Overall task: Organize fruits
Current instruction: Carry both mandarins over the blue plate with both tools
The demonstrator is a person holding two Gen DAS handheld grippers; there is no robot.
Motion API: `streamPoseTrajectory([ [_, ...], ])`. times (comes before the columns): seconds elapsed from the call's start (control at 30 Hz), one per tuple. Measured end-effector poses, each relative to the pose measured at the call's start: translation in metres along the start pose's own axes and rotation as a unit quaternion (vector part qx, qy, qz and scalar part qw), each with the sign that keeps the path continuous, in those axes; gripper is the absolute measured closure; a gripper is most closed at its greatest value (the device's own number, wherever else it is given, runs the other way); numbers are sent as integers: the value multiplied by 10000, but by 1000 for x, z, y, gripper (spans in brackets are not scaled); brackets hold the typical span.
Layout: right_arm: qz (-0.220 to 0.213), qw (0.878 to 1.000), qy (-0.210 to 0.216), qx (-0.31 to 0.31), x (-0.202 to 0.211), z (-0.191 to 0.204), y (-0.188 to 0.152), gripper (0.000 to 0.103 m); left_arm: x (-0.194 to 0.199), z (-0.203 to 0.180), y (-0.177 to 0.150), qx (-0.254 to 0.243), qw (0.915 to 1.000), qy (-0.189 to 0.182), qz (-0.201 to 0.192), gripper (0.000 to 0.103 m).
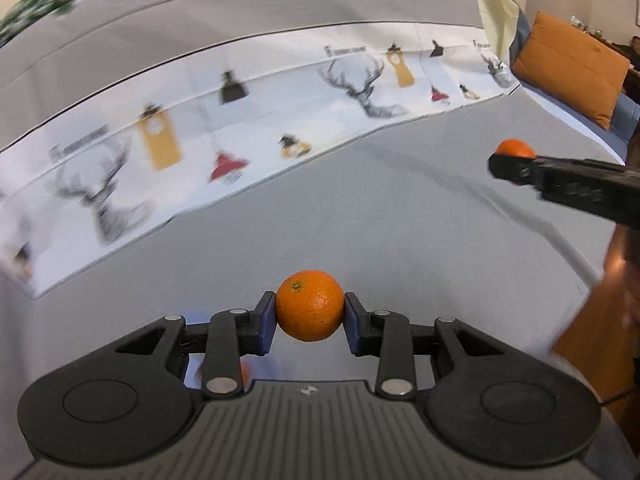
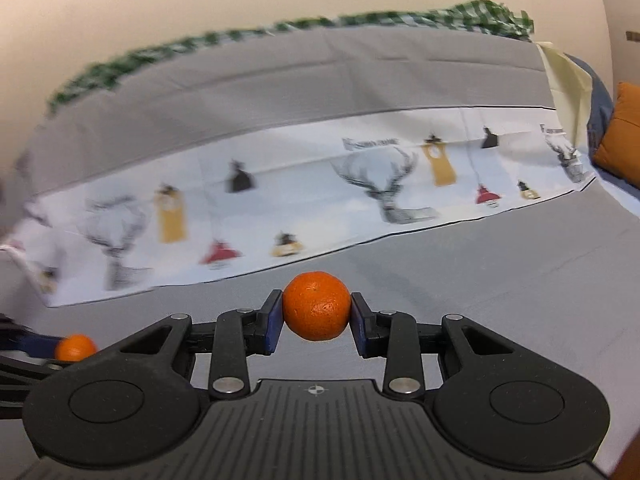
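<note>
In the left wrist view, my left gripper (image 1: 310, 314) is shut on an orange (image 1: 310, 304), one blue pad pressed against each side of it. The fruit hangs above the grey cloth (image 1: 400, 216). At the right edge of that view my right gripper (image 1: 514, 158) reaches in, holding a second orange (image 1: 514, 147). The right wrist view shows that second orange (image 2: 316, 306) clamped between the pads of the right gripper (image 2: 316, 314). At its lower left, the left gripper (image 2: 60, 348) shows with its orange (image 2: 75, 347).
A white runner (image 1: 256, 120) printed with deer and bottles lies across the grey cloth. An orange cushion (image 1: 572, 68) sits at the far right, and a green checked cloth (image 2: 240, 36) along the back edge. Wooden floor (image 1: 592, 320) shows past the right edge.
</note>
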State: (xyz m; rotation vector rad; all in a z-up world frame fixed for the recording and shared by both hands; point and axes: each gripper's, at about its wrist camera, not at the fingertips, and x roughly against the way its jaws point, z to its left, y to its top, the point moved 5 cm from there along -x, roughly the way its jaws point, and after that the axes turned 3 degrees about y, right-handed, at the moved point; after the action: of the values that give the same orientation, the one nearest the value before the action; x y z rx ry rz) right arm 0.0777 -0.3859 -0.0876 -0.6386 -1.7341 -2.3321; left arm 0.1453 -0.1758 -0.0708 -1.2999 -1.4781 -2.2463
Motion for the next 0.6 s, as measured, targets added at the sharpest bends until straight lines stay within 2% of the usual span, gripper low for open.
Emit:
streamPoseTrajectory([
  [0.13,77,9991,427,-30,65,50,-14,67,59,22,-43,224,9994,240,115,64],
  [0.3,414,9949,873,289,121,109,-49,67,113,47,-92,693,9954,581,322,64],
  [0.43,420,9919,1029,619,153,148,-66,67,147,65,-126,997,9914,755,395,64],
  [0.6,356,9850,1315,1059,175,183,-70,67,177,80,-142,1311,9871,894,229,64],
])
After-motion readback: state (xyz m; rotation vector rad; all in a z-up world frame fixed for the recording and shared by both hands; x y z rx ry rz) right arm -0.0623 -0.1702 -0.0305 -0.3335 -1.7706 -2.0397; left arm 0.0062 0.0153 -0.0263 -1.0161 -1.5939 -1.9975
